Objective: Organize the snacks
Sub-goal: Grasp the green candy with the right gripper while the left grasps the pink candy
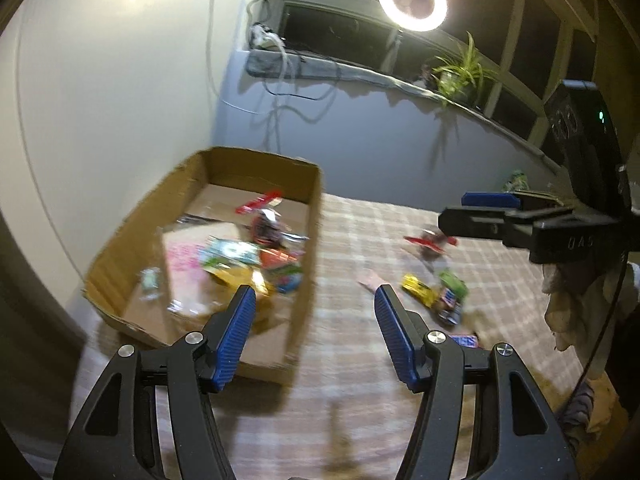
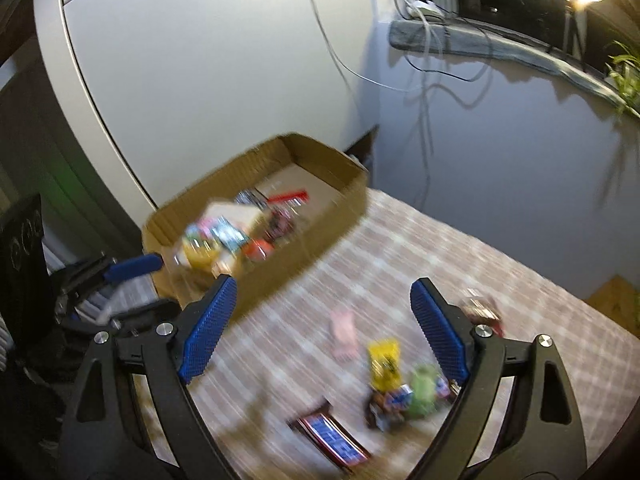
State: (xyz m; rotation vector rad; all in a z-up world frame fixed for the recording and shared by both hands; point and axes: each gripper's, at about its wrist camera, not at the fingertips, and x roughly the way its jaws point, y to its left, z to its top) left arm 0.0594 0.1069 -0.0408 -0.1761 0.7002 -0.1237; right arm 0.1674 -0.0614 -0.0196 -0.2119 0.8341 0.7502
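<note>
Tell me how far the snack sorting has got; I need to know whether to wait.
Partly done. A good pile of packets already lies in the cardboard box. Nothing is in hand: the left gripper and right gripper are both open and empty. Left on the checked cloth: a yellow packet, a green packet, a pink wrapper, a dark bar and a few blurred others.

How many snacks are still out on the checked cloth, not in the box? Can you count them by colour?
Pink: 1, the pink packet
Yellow: 1, the yellow packet
Green: 1, the green packet
Red: 1, the red packet
Dark with blue label: 2, the long dark bar and the short dark bar
Total: 6, though the blur could hide another.
</note>
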